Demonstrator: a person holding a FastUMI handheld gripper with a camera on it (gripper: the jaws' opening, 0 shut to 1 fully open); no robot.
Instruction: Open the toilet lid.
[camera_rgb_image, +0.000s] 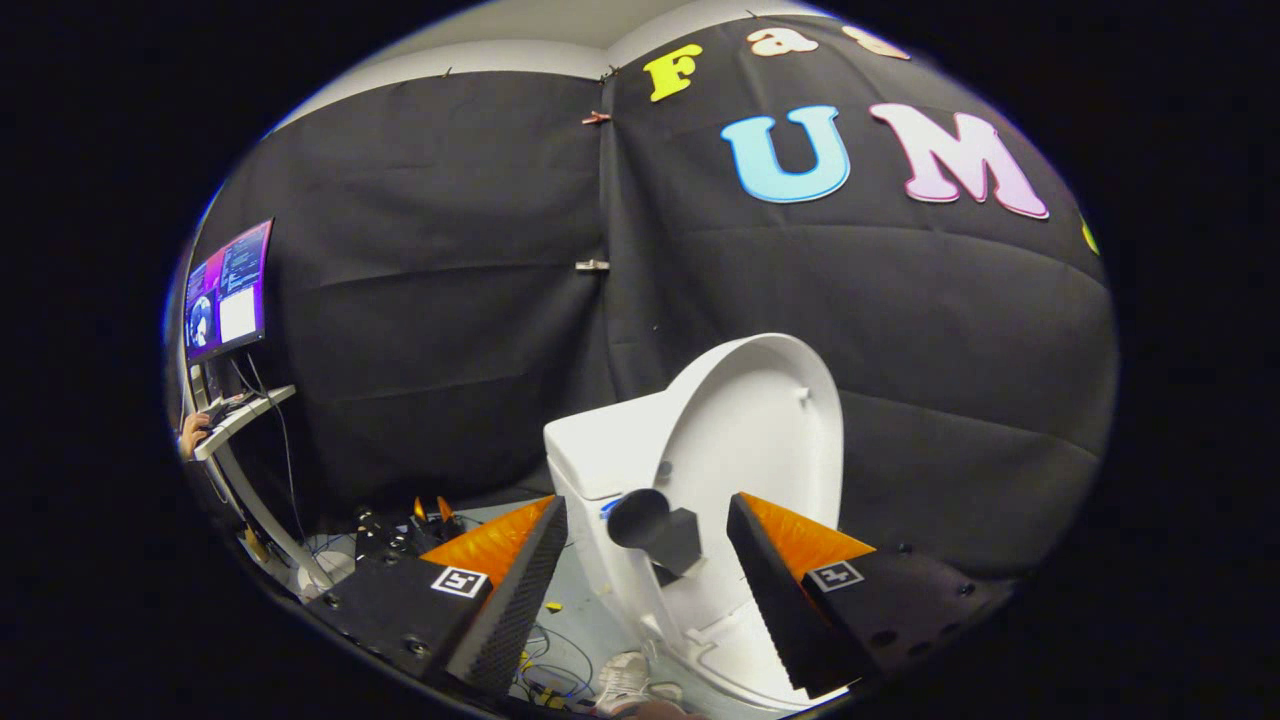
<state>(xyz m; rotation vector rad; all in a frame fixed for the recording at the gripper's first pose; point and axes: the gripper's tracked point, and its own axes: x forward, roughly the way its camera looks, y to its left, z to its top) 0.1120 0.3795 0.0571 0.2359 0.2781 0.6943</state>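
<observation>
The toilet lid (760, 420) is seen raised, standing nearly upright with its pale underside turned toward the camera and leaning back by the cistern (610, 445), just beyond the fingertips. The lifting looks done, so the step in hand is judged to be the release and retreat. A dark knob (650, 525) is seen between the fingers, at the lid's lower part; whether it is fixed to the lid cannot be told. The tongs (645, 535) are held spread wide, nothing pinched, neither finger touching the lid. What is called for next, if anything, is a clean pull back without brushing the lid, so that it is not tipped forward again. The bowl and seat (735, 640) are cut off below by the right finger, and the hinge is not made out. On the floor (575, 600) cables are scattered; off to the left a monitor (228, 290) is lit above a small shelf, where a hand (192, 432) is resting.
</observation>
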